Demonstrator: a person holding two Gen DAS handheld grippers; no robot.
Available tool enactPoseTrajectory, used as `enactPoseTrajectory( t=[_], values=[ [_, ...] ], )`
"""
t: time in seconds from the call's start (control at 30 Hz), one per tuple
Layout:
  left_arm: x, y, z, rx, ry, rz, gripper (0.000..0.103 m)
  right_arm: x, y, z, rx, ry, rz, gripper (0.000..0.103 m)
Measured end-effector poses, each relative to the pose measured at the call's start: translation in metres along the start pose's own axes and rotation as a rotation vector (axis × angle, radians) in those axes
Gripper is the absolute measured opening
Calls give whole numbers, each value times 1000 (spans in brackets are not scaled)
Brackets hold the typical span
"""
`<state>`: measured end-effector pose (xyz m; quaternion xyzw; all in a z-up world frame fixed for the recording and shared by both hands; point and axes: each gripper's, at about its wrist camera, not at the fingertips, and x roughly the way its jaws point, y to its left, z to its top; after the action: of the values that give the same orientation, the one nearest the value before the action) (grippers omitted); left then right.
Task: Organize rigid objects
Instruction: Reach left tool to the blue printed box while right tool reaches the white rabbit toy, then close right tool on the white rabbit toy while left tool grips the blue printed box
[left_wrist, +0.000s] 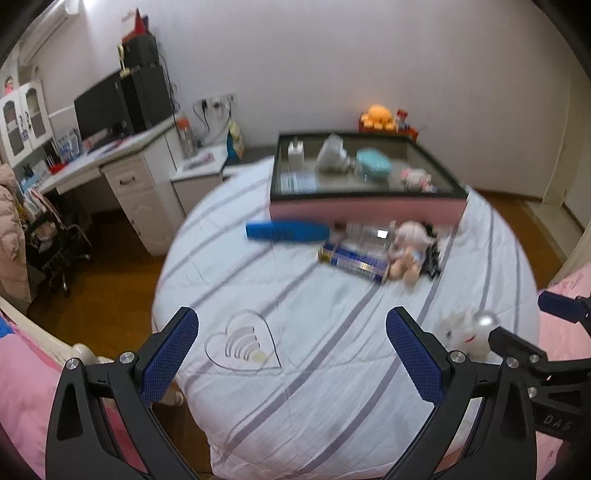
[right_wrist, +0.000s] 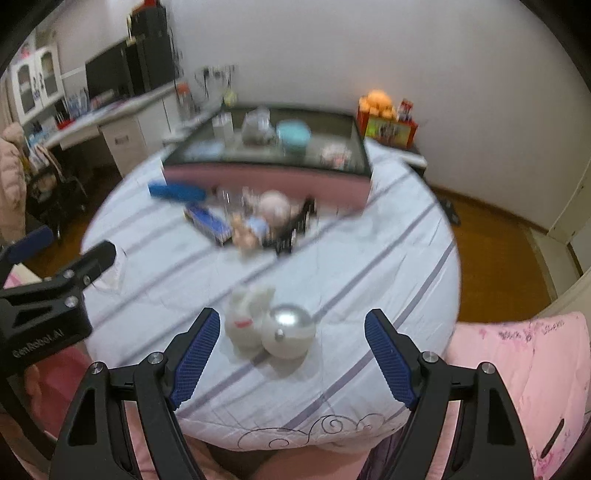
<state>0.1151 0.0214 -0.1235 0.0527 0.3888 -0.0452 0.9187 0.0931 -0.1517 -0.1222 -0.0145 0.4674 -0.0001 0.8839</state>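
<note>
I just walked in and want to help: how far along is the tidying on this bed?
A few things already sit in the pink tray, including a teal case. Nothing is in hand: the left gripper and right gripper are open. Still loose on the sheet: white rabbit figurine, clear heart, blue box, doll.

doll (left_wrist: 406, 251) before tray (left_wrist: 365, 208), figurine (right_wrist: 269, 328) nearer

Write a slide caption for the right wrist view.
Right gripper open above white rabbit figurine on striped bedsheet.
</note>
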Motion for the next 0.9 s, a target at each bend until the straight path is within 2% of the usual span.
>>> enactPoseTrajectory(
  t=[0.17,0.27,0.37,0.4,0.43,0.63,0.77,0.9],
  values=[
    [24,-1,-5,5,60,-9,103,39,0,-11,6,111,3,82],
    [35,-2,-6,6,82,-23,103,54,-1,-14,15,150,25,82],
    [48,-6,-4,15,108,-29,103,61,-5,-13,41,137,73,82],
    [52,-7,-2,19,117,-33,103,62,-7,-12,52,124,85,76],
    [57,-9,-1,22,128,-41,103,63,-9,-10,62,121,99,61],
    [83,-16,13,12,163,-90,103,72,-26,9,80,116,92,61],
    [102,-19,28,-17,176,-92,103,84,-35,26,81,120,75,61],
    [117,-21,39,-68,213,-152,103,96,-40,39,69,128,76,61]
  ],
)
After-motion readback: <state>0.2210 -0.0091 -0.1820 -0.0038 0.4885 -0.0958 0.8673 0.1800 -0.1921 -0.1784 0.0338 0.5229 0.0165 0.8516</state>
